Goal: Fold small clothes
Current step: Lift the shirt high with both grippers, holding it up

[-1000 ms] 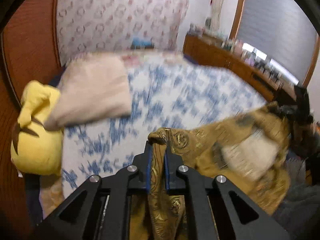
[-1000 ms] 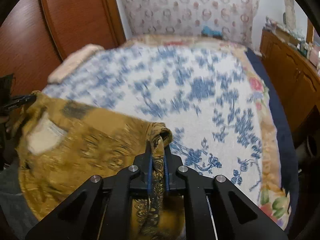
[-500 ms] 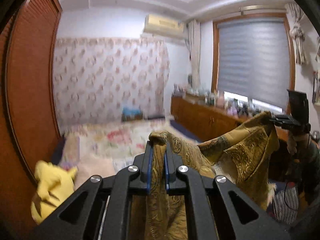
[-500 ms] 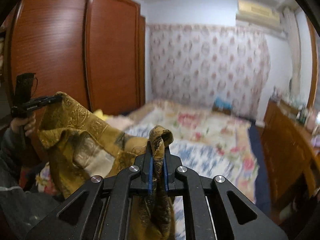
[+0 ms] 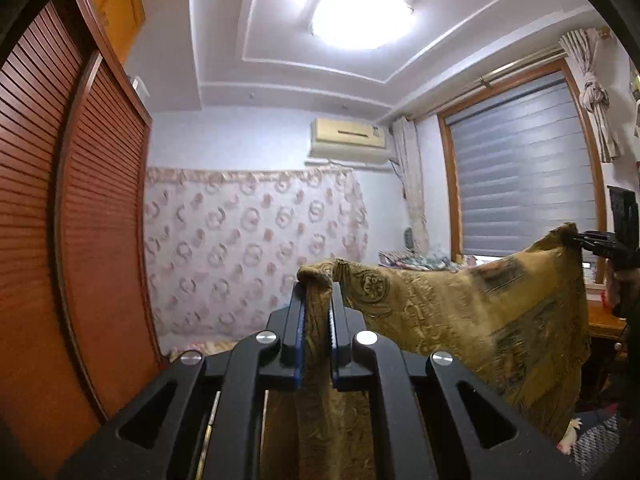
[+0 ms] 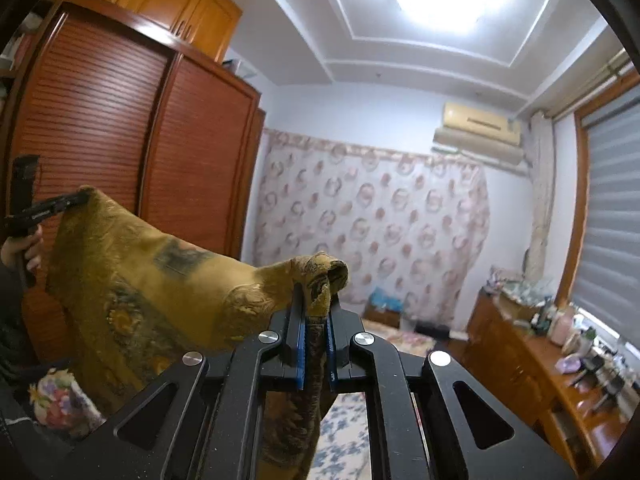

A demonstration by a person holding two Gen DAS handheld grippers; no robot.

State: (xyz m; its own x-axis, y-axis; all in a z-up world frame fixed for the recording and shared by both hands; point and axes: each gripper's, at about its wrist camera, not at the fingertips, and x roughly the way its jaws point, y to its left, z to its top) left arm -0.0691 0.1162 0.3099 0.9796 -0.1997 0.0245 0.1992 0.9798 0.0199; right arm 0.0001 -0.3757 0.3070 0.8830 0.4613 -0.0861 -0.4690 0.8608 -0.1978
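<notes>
while each tool (image 5: 316, 312) (image 6: 314, 312) clenches a corner, the ochre brocade garment (image 5: 480, 312) sags between.

Open air ahead toward far wall. Wardrobe (image 5: 80, 220) close on left side. Dresser (image 6: 532, 364) crowded on right. Cloth (image 5: 480, 312) spans between grippers.

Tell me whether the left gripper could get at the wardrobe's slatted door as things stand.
Probably not. The left gripper is shut on one corner of the gold patterned cloth, whose other corner the right gripper holds. The slatted door stands unblocked to its left, but reaching it would drag the cloth along.
</notes>
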